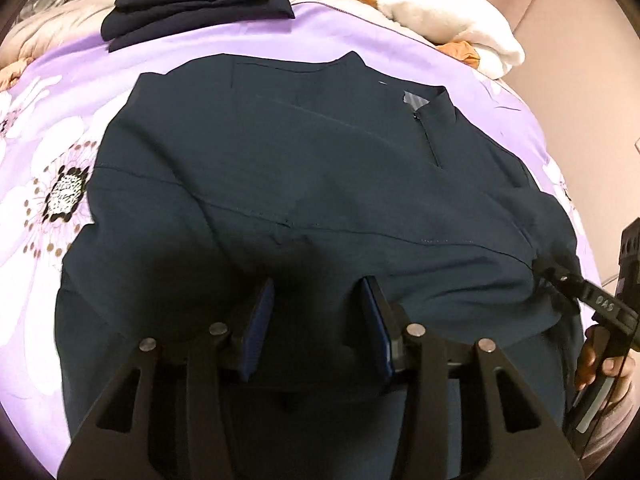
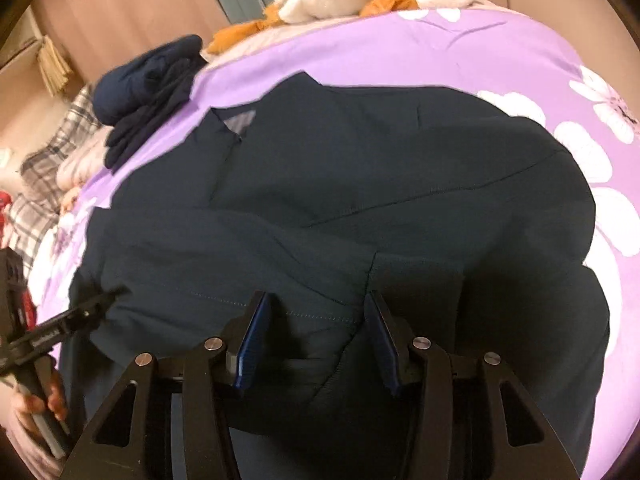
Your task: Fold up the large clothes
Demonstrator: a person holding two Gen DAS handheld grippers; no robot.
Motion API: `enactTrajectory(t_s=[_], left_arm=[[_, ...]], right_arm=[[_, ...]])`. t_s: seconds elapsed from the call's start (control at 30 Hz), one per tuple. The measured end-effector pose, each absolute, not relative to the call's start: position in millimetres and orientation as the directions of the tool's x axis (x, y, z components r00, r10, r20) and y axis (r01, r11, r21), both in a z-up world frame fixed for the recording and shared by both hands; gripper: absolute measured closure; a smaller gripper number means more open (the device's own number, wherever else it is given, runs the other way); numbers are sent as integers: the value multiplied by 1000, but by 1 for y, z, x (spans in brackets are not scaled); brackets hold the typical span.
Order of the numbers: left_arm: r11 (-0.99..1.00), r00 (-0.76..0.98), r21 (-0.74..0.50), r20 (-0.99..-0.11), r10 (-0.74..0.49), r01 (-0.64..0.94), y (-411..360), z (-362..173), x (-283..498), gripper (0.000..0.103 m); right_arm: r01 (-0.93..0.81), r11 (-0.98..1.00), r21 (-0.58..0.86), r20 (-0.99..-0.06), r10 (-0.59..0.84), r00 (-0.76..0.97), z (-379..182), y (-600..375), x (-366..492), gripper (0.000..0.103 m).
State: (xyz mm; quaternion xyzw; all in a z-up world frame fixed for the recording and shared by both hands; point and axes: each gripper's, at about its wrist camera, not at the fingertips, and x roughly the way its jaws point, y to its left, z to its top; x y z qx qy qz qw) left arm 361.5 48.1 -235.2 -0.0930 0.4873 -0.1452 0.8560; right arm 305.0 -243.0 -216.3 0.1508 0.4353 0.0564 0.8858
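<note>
Covering a bed, lilac floral quilt (image 1: 48, 128), navy garment (image 1: 280, 184) spread, both hand-held grippers (image 1: 316, 320) (image 2: 316, 332) parted, empty.

Jacket (image 1: 304, 184) lies spread flat on the bedspread (image 1: 52, 152), collar toward the far side; behind the jacket, at its far left, a stack of folded garments (image 1: 192, 4) on the bedspread; behind the jacket to the right, a heap of blankets (image 1: 452, 20); left gripper (image 1: 316, 320) and right gripper (image 2: 312, 336) over the jacket's near edge.
</note>
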Motion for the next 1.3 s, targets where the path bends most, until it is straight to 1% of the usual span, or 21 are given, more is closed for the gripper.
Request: enactTrajectory(t_s=[0.1,0.17,0.2,0.23,0.43,0.5,0.53,0.57,0.6,0.67,0.8,0.87,0.93,0.97,1.0,1.03,1.1,1.13,1.17,1.23,1.3], left_arm=[[930,497,-341,-789,-362,137,65,-220,352,58],[932,521,-336,-776,-355,135,77,-212,341,56],[933,529,-336,-772,-352,129,82,-210,336,51],[932,538,-343,-767,-350,118,90,-208,330,48],[932,535,-360,-780,-323,38,113,-212,316,48],[925,533,-380,-777,-335,28,113,-210,315,48],[924,535,-381,-776,-335,25,112,-209,315,48],[924,537,-383,-774,-335,24,111,-208,316,48],[922,538,-385,-772,-337,25,110,-206,317,48],[921,539,-389,-769,-344,32,105,-205,322,48],[927,529,-374,-779,-336,39,95,-210,337,48],[927,512,-375,-791,-334,25,92,-217,344,48],[924,494,-382,-801,-339,15,90,-223,348,48],[924,488,-381,-804,-340,16,88,-224,349,48],[927,488,-375,-805,-337,22,86,-224,349,48],[931,492,-363,-805,-331,31,84,-221,348,48],[941,511,-334,-800,-314,56,80,-214,348,48],[945,524,-320,-795,-306,67,78,-211,349,48],[948,534,-308,-790,-302,81,75,-208,350,48],[953,546,-283,-784,-295,110,66,-205,354,48],[959,544,-248,-791,-281,135,53,-208,360,50]], right_arm=[[51,897,439,-696,304,651,-197,-266,286,54],[70,876,477,-663,306,683,-187,-282,270,53],[88,871,484,-660,297,690,-184,-291,261,53],[106,864,492,-661,291,692,-184,-300,255,53],[145,813,565,-672,350,653,-206,-311,263,51],[155,824,544,-704,348,620,-216,-302,275,52],[165,829,534,-721,345,601,-220,-298,279,61],[170,833,527,-727,338,597,-221,-296,282,82],[169,845,507,-734,321,599,-219,-294,283,91],[133,863,488,-710,303,636,-205,-290,281,95],[58,916,397,-609,216,763,-164,-286,268,95],[64,936,346,-595,166,786,-163,-285,270,95],[81,934,349,-650,179,738,-181,-288,285,95],[106,933,344,-716,187,673,-196,-288,295,95],[133,941,312,-761,163,628,-206,-287,301,94],[146,951,272,-775,127,620,-210,-286,302,88],[173,952,253,-750,80,657,-203,-291,297,83],[206,950,236,-730,33,683,-194,-293,292,78],[215,949,229,-709,11,706,-188,-293,289,77],[165,957,237,-648,29,761,-172,-286,281,77],[80,965,250,-635,101,766,-170,-273,282,77]])
